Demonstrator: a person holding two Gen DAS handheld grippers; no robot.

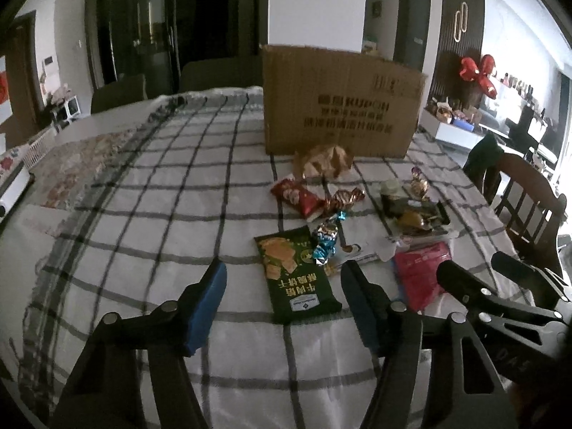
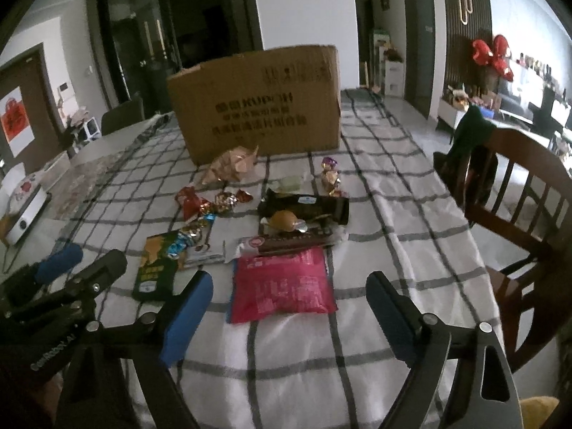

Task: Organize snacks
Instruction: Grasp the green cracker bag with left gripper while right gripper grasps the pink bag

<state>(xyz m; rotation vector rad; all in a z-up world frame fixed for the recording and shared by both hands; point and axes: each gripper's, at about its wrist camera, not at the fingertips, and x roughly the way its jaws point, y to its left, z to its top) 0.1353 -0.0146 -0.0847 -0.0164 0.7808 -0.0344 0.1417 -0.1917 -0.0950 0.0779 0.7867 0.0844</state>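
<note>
left jaws: the left gripper (image 1: 282,298) is standing apart with nothing pinched, and the green cracker bag (image 1: 295,275) sits right in the gap, pads not touching it from what I can see

right jaws: the right gripper (image 2: 287,309) is spread wide and empty too, lined up on the pink packet (image 2: 282,287)

landmark: using the cardboard box (image 2: 257,103) for everything, since my guess is that's where the snacks end up

green cracker bag: nearest row out from the box, on its left side as the right wrist sees it

pink packet: same near row, just beside the green one

loose stuff: foil candies (image 1: 327,237) and a red bag (image 1: 298,198) closer to the box, dark tray pack (image 2: 307,207) between the pink packet and the box, crinkly gold bag (image 2: 234,166) right against it

how I'd do it: come down flat so the lower pad slides under a bag edge, pinch the sealed end, not the puffy middle

watch out: the checked tablecloth (image 1: 143,214) could bunch up in the pads, and the two grippers are near each other
</note>
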